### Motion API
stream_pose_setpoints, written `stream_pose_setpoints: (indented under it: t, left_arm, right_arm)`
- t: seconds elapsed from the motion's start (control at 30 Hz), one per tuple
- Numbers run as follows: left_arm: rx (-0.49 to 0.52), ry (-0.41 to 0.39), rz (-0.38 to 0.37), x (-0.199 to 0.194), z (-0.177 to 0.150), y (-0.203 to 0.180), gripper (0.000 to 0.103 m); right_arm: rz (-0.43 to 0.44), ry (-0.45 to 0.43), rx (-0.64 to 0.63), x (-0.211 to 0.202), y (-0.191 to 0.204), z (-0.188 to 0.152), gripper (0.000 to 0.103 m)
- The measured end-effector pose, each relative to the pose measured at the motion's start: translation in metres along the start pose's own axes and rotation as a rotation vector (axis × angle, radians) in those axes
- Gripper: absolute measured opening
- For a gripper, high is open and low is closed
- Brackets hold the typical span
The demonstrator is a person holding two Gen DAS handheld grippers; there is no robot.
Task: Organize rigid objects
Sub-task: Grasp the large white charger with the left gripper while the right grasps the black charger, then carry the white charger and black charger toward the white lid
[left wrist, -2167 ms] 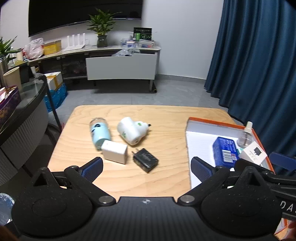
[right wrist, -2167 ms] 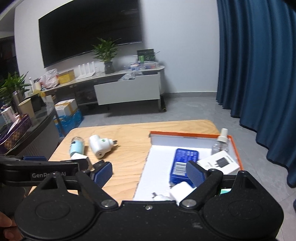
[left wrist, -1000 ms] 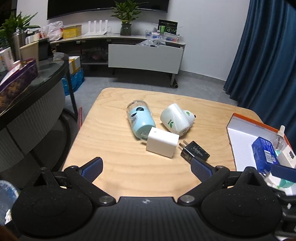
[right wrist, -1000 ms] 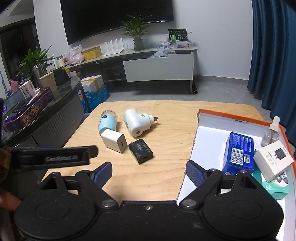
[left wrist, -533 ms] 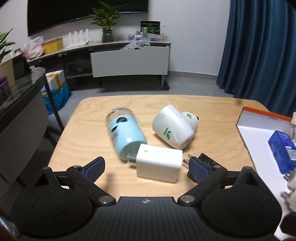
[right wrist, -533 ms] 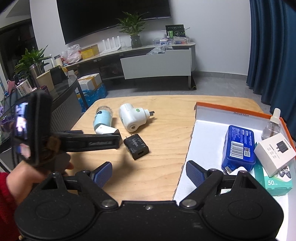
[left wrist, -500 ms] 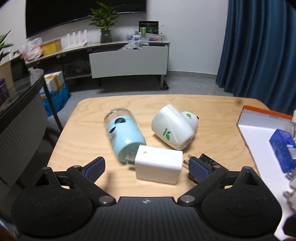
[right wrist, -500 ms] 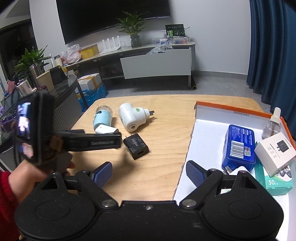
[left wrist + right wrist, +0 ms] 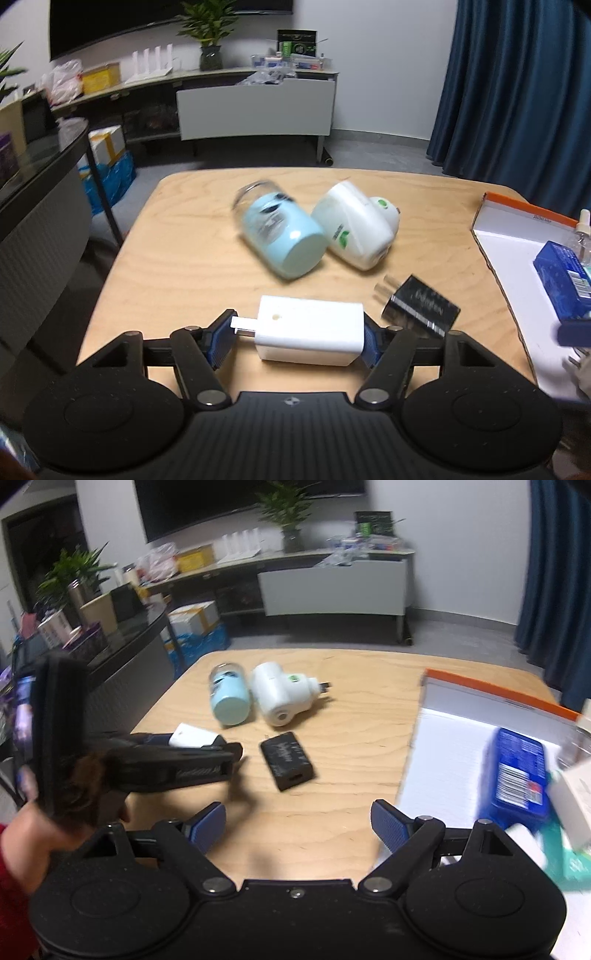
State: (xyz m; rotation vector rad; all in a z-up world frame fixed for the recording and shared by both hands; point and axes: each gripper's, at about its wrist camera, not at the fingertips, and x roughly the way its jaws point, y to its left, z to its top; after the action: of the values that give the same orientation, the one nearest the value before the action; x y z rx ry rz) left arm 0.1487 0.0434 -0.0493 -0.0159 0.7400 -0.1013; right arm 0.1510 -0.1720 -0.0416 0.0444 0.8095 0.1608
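- Left tongs [image 9: 297,338] have just been closing and now pinch the white charger [image 9: 311,334] near the worktop's [image 9: 177,258] near-left edge.
- Right tongs [image 9: 298,825] gape wide, empty, above bare worktop.

table [image 9: 177,266]: frame centre
jar [image 9: 280,236]: upper centre, touching plug-in unit [image 9: 354,229] on its right
tray [image 9: 517,266]: right edge

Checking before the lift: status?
Left gripper jaws just closed, shut on white charger. Right gripper open, empty. Black adapter lies close beside; box unobstructed.
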Motion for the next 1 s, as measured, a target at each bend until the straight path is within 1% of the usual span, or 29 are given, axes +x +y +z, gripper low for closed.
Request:
stream_pose_setpoints:
  t: [0.1, 0.13, 0.2, 0.27, 0.33, 0.4, 0.47, 0.5, 0.53, 0.57, 0.63, 0.77, 1.0]
  left_arm:
    - [-0.017, -0.004, 0.021, -0.013, -0.005, 0.006, 0.067]
    - [-0.03, -0.004, 0.024, -0.018, -0.007, 0.009, 0.067]
    - [-0.055, -0.002, 0.025, -0.022, -0.008, 0.016, 0.067]
    - [-0.08, 0.0, 0.031, -0.026, -0.007, 0.023, 0.067]
    - [-0.104, -0.001, 0.03, -0.029, -0.006, 0.028, 0.067]
    - [-0.103, -0.006, 0.036, -0.032, -0.006, 0.029, 0.067]
    - [-0.11, -0.007, 0.037, -0.033, -0.006, 0.029, 0.067]
    - [-0.118, -0.007, 0.038, -0.033, -0.006, 0.03, 0.067]
    - [-0.122, -0.009, 0.04, -0.033, -0.005, 0.029, 0.067]
    - [-0.125, -0.011, 0.04, -0.034, -0.005, 0.029, 0.067]
    - [-0.124, -0.015, 0.038, -0.036, -0.006, 0.028, 0.067]
    - [-0.131, -0.024, 0.039, -0.043, -0.007, 0.026, 0.067]
    - [-0.13, -0.051, 0.036, -0.065, -0.007, 0.019, 0.067]
  right_arm:
    - [0.02, 0.017, -0.05, 0.016, 0.008, 0.011, 0.101]
    - [0.022, 0.022, -0.06, 0.022, 0.009, 0.014, 0.099]
    - [0.016, 0.041, -0.069, 0.037, 0.012, 0.02, 0.097]
    - [0.013, 0.054, -0.078, 0.05, 0.013, 0.025, 0.09]
    - [0.006, 0.073, -0.083, 0.063, 0.012, 0.028, 0.089]
    - [-0.002, 0.093, -0.078, 0.075, 0.009, 0.03, 0.087]
    - [-0.014, 0.078, -0.091, 0.079, 0.009, 0.032, 0.085]
    - [-0.02, 0.073, -0.101, 0.081, 0.01, 0.034, 0.081]
    - [-0.031, 0.064, -0.109, 0.08, 0.012, 0.034, 0.06]
    - [-0.033, 0.058, -0.112, 0.08, 0.012, 0.034, 0.044]
    - [-0.03, 0.066, -0.105, 0.076, 0.013, 0.032, 0.044]
    - [-0.032, 0.035, -0.097, 0.058, 0.017, 0.023, 0.044]
    - [0.001, -0.03, -0.058, 0.002, 0.025, 0.013, 0.044]
